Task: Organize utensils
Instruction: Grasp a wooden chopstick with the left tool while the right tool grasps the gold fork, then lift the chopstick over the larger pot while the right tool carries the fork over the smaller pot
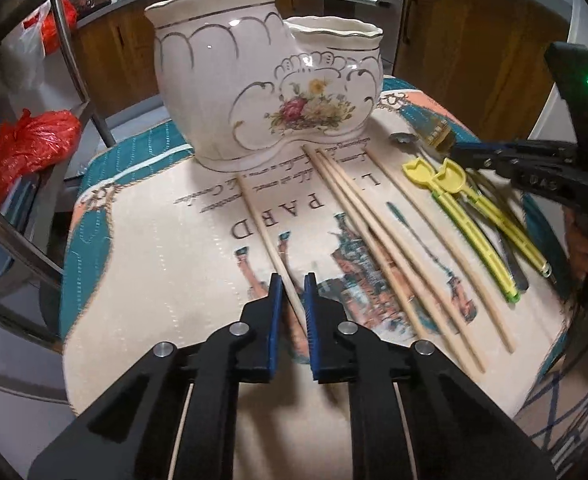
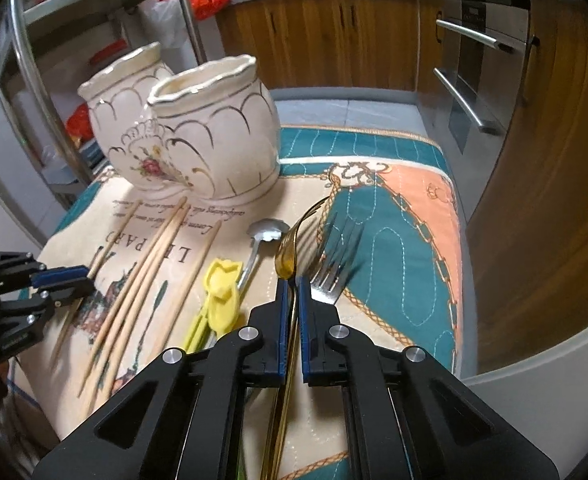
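Observation:
A white double ceramic utensil holder [image 1: 266, 76] with flower print stands at the back of the printed cloth; it also shows in the right wrist view [image 2: 198, 132]. My left gripper [image 1: 293, 280] is closed around a single wooden chopstick [image 1: 260, 224] lying on the cloth. Three more chopsticks [image 1: 378, 248] lie to its right. My right gripper [image 2: 293, 282] is shut on a gold fork [image 2: 294, 236], held above the cloth. A silver fork [image 2: 334, 264], a silver spoon [image 2: 264, 232] and yellow-handled utensils [image 2: 220, 296] lie beside it.
The printed cloth [image 1: 166, 264] covers a small table. Wooden cabinets [image 2: 334, 36] and an oven with steel handles [image 2: 470, 68] stand behind. A metal rack with red bags [image 1: 22, 148] stands to the left.

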The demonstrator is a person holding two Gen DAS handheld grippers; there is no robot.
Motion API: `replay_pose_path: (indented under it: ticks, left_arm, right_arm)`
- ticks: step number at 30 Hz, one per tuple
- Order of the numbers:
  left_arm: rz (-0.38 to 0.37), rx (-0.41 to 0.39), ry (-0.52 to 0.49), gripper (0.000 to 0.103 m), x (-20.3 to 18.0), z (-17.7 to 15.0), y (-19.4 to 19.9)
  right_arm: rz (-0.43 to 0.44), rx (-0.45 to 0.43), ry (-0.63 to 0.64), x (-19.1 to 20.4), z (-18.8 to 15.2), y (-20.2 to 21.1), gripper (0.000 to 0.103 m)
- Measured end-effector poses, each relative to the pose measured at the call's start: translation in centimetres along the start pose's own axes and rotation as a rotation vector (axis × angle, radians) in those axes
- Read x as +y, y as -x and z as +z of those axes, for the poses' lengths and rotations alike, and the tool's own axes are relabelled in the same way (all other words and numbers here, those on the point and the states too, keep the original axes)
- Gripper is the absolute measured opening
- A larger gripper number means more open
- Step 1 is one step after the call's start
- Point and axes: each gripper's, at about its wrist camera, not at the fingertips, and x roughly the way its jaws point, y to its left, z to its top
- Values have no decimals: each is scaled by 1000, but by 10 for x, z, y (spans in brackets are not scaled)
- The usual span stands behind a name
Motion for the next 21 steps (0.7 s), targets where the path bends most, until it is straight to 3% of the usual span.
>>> replay_pose_path:
  ticks: [10, 13, 21]
  left_arm:
    - [-20, -41, -46, 5, 4, -7, 15]
    - [-1, 2, -50, 5, 5, -11, 7]
    - [-10, -12, -31, 6, 7, -14, 7]
  right_arm:
    - [6, -221, 12, 1, -5, 61, 6]
    - [3, -271, 28, 5, -9, 78, 6]
    - [6, -420, 62, 16, -10, 119, 6]
